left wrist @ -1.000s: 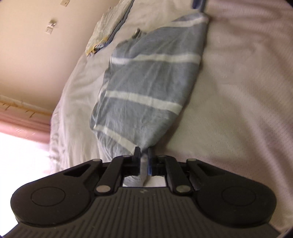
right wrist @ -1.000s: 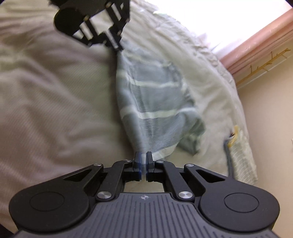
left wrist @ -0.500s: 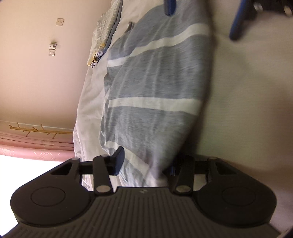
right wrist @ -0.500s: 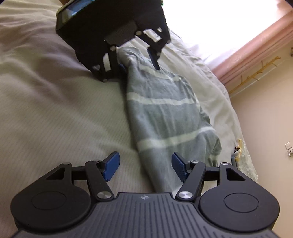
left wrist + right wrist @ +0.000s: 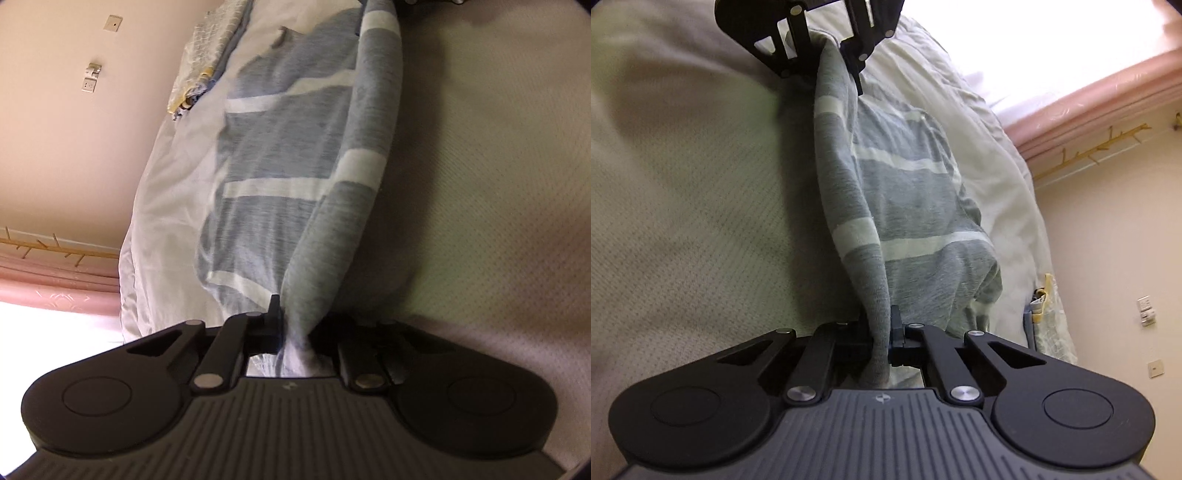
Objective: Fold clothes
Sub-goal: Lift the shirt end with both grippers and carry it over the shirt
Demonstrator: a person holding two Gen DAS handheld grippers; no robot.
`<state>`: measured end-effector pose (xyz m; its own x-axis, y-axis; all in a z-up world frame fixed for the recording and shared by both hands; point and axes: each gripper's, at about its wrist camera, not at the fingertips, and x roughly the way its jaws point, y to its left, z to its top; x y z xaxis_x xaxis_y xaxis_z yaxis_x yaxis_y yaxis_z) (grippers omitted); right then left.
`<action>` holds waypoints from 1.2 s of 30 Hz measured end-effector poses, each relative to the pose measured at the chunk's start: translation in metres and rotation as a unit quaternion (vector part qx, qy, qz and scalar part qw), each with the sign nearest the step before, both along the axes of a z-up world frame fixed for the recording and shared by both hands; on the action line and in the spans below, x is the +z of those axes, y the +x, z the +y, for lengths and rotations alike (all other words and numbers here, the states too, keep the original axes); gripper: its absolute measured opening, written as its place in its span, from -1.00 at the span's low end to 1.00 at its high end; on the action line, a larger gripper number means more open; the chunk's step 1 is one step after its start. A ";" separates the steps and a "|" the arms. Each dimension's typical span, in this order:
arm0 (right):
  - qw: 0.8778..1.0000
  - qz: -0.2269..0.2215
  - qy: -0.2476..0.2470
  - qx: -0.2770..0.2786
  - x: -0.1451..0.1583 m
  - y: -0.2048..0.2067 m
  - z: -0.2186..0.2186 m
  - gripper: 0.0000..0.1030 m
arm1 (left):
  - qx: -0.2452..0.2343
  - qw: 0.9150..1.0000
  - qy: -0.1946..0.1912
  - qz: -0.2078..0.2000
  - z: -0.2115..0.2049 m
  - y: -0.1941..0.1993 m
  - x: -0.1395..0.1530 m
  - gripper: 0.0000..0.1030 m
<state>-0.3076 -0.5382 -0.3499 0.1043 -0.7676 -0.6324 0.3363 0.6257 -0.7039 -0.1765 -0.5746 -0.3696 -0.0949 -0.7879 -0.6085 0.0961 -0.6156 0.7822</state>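
Both tools reclosed; left tool right-view only

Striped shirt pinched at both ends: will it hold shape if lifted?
Probably not. The shirt bunches into a rope at the right gripper and the left gripper, so it looks floppy. Its loose side drapes on the bed; it would likely sag between grips.

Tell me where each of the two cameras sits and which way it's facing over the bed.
Left wrist: sits on the left gripper, looking down along the striped garment on the bed toward the wall; its own fingers pinch cloth.
Right wrist: sits on the right gripper, looking the opposite way toward the window; its fingers pinch the garment's other end.
Shared: the same garment and bed; the right view also shows the left gripper at the top.
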 end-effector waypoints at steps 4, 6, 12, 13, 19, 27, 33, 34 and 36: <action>0.999 -0.027 0.042 -0.003 0.024 -0.003 -0.008 -0.96 | 0.016 1.000 0.018 0.013 -0.007 0.001 0.023 -0.88; 0.997 -0.043 0.060 -0.008 0.038 -0.003 -0.012 -0.96 | 0.027 0.999 0.024 0.020 -0.012 0.000 0.034 -0.88; 0.994 -0.069 0.081 -0.021 0.074 -0.004 -0.019 -0.95 | 0.037 0.998 0.033 0.026 -0.016 0.000 0.064 -0.89; 0.994 -0.071 0.083 -0.023 0.080 -0.004 -0.021 -0.95 | 0.037 0.998 0.033 0.026 -0.016 0.000 0.068 -0.89; 0.990 -0.087 0.104 -0.037 0.118 -0.006 -0.027 -0.96 | 0.037 0.998 0.032 0.029 -0.017 0.003 0.098 -0.89; 0.987 -0.097 0.116 -0.044 0.161 -0.003 -0.036 -0.96 | 0.036 0.999 0.025 0.030 -0.032 0.005 0.131 -0.89; 0.987 -0.099 0.119 -0.044 0.182 -0.003 -0.040 -0.96 | 0.029 0.999 0.016 0.028 -0.034 0.004 0.152 -0.89; 0.987 -0.100 0.119 -0.045 0.185 -0.004 -0.040 -0.96 | 0.027 0.999 0.015 0.027 -0.035 0.003 0.154 -0.89; 0.987 -0.101 0.120 -0.045 0.189 -0.005 -0.040 -0.96 | 0.024 0.999 0.014 0.026 -0.035 0.002 0.158 -0.89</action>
